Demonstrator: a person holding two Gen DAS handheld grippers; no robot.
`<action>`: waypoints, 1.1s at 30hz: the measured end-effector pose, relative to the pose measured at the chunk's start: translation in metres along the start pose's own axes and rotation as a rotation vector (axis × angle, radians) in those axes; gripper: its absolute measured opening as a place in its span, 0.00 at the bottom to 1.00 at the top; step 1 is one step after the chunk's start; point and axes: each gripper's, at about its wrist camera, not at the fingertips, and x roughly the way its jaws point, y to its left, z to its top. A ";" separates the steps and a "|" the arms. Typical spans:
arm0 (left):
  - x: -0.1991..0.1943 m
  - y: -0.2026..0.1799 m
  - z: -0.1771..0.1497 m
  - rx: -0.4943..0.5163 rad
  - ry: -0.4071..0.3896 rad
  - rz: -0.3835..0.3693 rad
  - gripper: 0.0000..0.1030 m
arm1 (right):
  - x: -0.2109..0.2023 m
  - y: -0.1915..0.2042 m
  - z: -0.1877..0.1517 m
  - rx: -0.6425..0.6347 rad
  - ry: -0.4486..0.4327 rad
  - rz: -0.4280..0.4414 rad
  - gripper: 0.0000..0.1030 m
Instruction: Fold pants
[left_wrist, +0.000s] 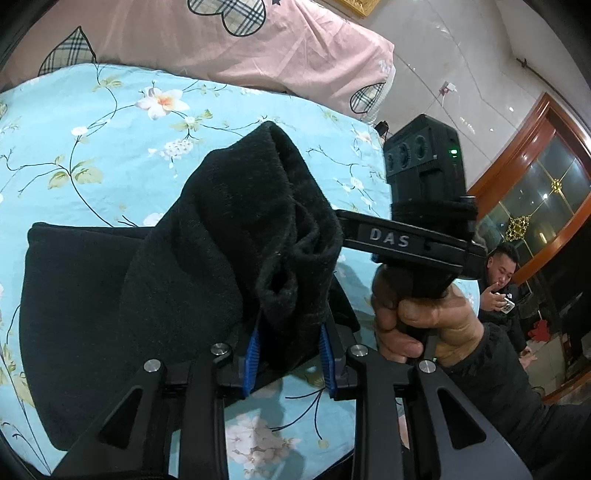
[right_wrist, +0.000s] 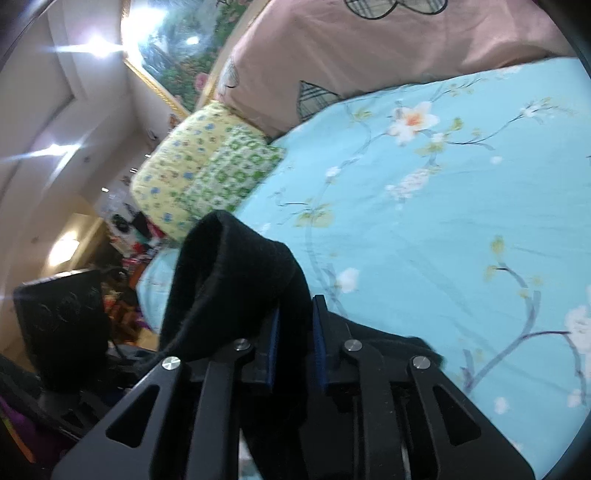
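The black fleece pants lie partly on the blue floral bed sheet. My left gripper is shut on a bunched end of the pants, which stands up above the blue pads. The right gripper's body, marked DAS, shows to the right, held by a hand. In the right wrist view my right gripper is shut on another bunched part of the pants, lifted above the sheet.
A pink quilt lies along the far side of the bed. A yellow and green pillow sits at the bed's left edge. A seated person and a wooden cabinet are beyond the bed's right edge.
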 end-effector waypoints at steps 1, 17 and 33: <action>0.002 0.000 0.000 0.004 0.003 0.001 0.27 | -0.003 -0.001 -0.001 0.002 -0.004 -0.016 0.19; -0.010 0.001 -0.003 0.010 -0.013 -0.060 0.57 | -0.058 0.007 -0.025 0.107 -0.085 -0.375 0.57; -0.048 0.032 -0.014 -0.065 -0.081 -0.034 0.67 | -0.083 0.042 -0.038 0.173 -0.164 -0.435 0.77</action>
